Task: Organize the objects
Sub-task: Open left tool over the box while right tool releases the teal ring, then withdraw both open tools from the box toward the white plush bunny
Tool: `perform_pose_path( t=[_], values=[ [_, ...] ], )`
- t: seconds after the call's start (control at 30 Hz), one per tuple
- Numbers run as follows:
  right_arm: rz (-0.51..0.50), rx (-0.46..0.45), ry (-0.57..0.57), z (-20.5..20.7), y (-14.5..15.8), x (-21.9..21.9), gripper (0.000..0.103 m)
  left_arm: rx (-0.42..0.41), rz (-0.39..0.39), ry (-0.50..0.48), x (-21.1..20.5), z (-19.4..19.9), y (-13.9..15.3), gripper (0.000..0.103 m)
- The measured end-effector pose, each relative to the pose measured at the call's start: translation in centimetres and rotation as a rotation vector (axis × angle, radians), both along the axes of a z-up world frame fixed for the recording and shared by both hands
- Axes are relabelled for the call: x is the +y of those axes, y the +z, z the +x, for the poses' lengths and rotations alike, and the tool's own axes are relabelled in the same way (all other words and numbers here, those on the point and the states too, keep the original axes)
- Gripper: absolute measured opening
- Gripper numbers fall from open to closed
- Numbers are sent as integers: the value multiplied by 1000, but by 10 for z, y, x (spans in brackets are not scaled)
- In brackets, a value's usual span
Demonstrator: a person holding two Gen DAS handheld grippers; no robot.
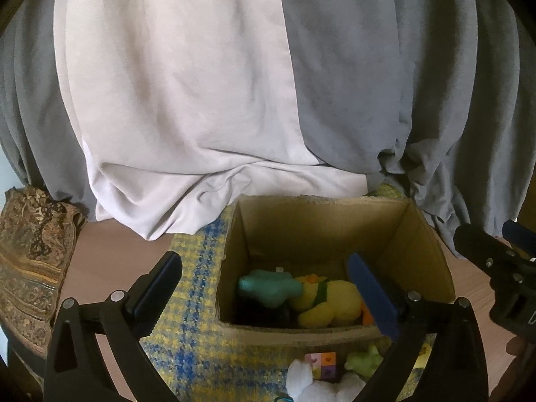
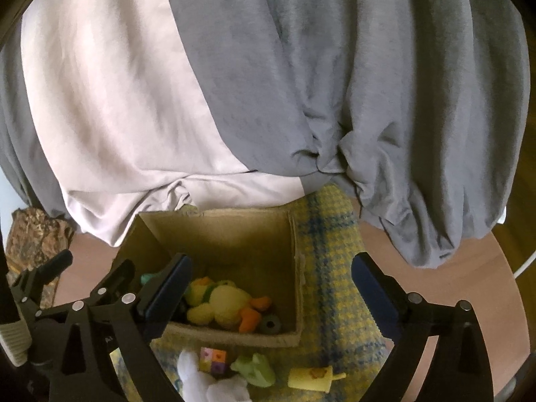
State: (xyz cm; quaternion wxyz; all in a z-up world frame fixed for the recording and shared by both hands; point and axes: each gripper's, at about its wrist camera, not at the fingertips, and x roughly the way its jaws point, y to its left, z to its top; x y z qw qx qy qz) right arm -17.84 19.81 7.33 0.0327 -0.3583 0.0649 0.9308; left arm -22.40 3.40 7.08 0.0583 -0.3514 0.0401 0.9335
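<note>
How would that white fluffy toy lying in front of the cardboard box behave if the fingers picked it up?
The white fluffy toy looks like soft plush, so it would probably squash between the fingers and sag rather than hold its shape. It seems light for its bulk. Its lumpy, limp form suggests it is unlikely to roll away if nudged.

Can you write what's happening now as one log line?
left gripper: open, empty | right gripper: open, empty | cardboard box: yellow duck plush inside | white plush: outside box

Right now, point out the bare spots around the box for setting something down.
Free: yellow cloth right of the cardboard box, and bare table between cloth and patterned fabric. Crowded: the strip in front of the box, with the colourful cube, green toy and white plush.
</note>
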Motion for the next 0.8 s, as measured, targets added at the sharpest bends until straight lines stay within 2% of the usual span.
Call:
perform_pose_path(
  t=[0.37, 0.8],
  values=[
    [-1, -19, 0, 24, -12, -3, 97, 18, -10, 3, -6, 33, -6, 102],
    [36, 11, -10, 53, -18, -7, 97, 26, -34, -6, -8, 62, -23, 102]
  ],
)
